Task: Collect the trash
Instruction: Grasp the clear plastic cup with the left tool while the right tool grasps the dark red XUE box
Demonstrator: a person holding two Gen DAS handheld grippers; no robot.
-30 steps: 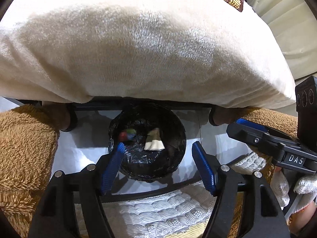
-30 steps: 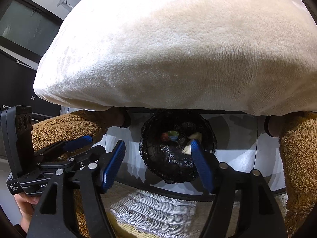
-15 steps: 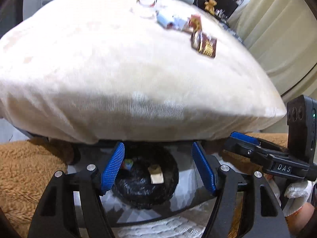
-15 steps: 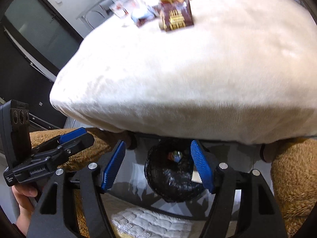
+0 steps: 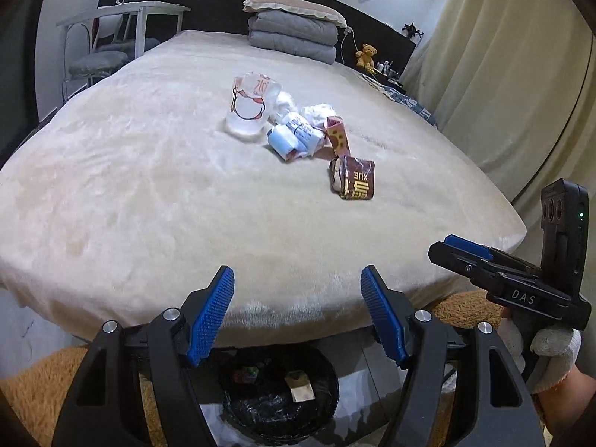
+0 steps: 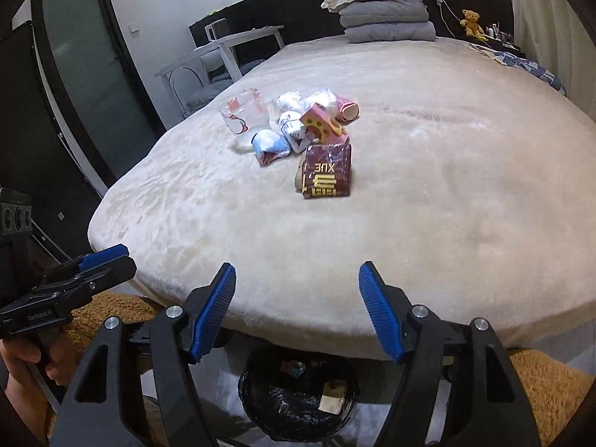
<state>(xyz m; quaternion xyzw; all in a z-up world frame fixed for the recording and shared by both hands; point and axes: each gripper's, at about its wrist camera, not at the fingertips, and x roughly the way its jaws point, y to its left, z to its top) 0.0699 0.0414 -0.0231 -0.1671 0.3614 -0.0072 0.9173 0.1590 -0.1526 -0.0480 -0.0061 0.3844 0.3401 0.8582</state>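
Observation:
A heap of trash lies mid-bed on the cream blanket [image 5: 149, 193]: a clear plastic cup [image 5: 249, 108], a blue-and-white wrapper [image 5: 292, 138], crumpled tissue [image 5: 316, 111], a pink spotted carton [image 5: 337, 138] and a brown wrapper [image 5: 354, 184], nearest me. The brown wrapper also shows in the right wrist view [image 6: 327, 173]. A black-lined bin [image 5: 279, 406] with some trash sits on the floor below the bed's foot. My left gripper [image 5: 298, 313] and right gripper [image 6: 298, 309] are open and empty, side by side above the bed's foot edge.
Folded grey bedding with a pillow [image 5: 294, 33] lies at the headboard. A white chair [image 5: 108, 44] stands left of the bed, a curtain [image 5: 521, 74] hangs right. Brown fuzzy rugs [image 6: 551, 391] flank the bin. A dark door [image 6: 85, 85] is at the left.
Both grippers have risen and tilted up from looking down at the bin under the bed to looking across the bed top at the trash heap. Both stay open.

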